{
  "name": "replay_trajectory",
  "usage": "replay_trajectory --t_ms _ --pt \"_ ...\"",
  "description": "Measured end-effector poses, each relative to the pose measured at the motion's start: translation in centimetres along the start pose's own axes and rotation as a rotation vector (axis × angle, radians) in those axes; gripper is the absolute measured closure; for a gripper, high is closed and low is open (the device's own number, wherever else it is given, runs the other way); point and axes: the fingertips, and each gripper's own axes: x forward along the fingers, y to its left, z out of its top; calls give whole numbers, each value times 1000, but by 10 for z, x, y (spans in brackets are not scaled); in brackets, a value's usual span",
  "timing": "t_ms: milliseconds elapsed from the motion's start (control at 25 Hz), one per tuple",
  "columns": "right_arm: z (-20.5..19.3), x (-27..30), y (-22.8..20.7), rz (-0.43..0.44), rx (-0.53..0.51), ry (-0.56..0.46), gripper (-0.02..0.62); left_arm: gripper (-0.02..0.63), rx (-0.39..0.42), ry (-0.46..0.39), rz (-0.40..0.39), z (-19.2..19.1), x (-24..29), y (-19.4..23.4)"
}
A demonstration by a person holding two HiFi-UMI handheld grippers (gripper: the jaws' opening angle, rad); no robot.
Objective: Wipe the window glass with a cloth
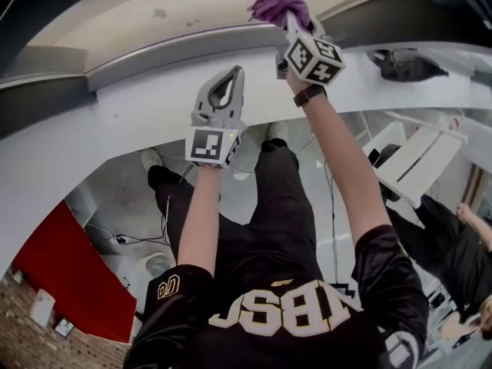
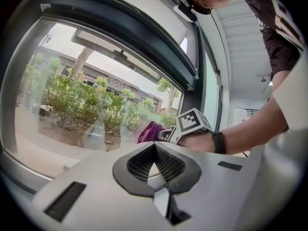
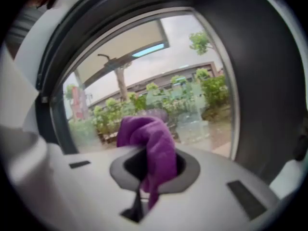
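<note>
**Right gripper holds purple cloth at the glass; left gripper shut and empty**

Nearest the head camera is the person's black shirt (image 1: 284,314). It carries large pale letters (image 1: 280,312) with gold edges. They lie upside down in this view and I cannot read them with certainty. A round gold emblem (image 1: 167,287) sits on the left sleeve, too small to read. The only other print is the black-and-white square markers on each gripper's cube (image 1: 314,58).

The right gripper (image 1: 290,23) is raised ahead of the person, its jaws clamped on a purple cloth (image 1: 278,8). In the right gripper view the cloth (image 3: 151,138) rises out from between the jaws, bunches above them and trails a strip down through the gap. Its bunched end is right at the glass (image 3: 192,81), where a faint purple reflection shows just beyond it. I cannot tell whether it actually touches. A dark watch (image 1: 309,94) is on the wrist behind this gripper.

The left gripper (image 1: 235,72) is held lower and to the left of the right one, well short of the cloth. Its jaws meet at the tips with nothing between them. Its own view shows the glass (image 2: 72,90) ahead, the dark frame (image 2: 144,37) above, and the cloth (image 2: 150,132) off to its right.
</note>
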Motion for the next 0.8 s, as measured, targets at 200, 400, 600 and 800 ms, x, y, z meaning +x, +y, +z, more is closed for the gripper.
replay_trajectory --t_ms 200,400,600,800 --pt "15 -29 -106 -215 170 -60 558 589 -9 7 -38 -9 18 -28" --pt "16 -29 -93 -247 214 -83 559 589 -7 -3 22 -2 -9 8" --pt "-38 10 86 52 48 34 558 589 34 39 172 10 -74 82" --pt "-110 41 309 424 -158 144 558 589 82 74 265 18 -161 165"
